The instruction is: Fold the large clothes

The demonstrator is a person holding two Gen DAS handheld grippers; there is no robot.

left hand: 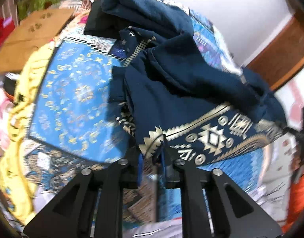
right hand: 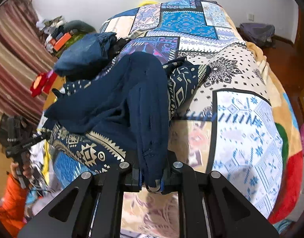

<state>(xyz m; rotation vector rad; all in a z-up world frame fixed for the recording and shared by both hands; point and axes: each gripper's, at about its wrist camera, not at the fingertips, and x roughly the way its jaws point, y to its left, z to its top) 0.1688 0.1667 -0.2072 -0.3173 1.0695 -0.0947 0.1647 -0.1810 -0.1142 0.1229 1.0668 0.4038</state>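
the navy garment (right hand: 120, 91) with its gold-patterned border lay bunched on the patchwork bedspread (right hand: 241, 119). my left gripper (left hand: 161, 150) was pinching the patterned hem, and my right gripper (right hand: 152, 176) was clamped on a plain navy fold. folded blue clothes (right hand: 82, 57) sat just behind.

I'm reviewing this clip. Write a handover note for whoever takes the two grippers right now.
Left gripper: shut on the patterned hem of the navy garment.
Right gripper: shut on a plain navy fold of the same garment.
The garment lies bunched on the patchwork bedspread; a folded dark blue item sits behind it.
Done: both edges gripped.
Left: spread the garment flat, then fold it.
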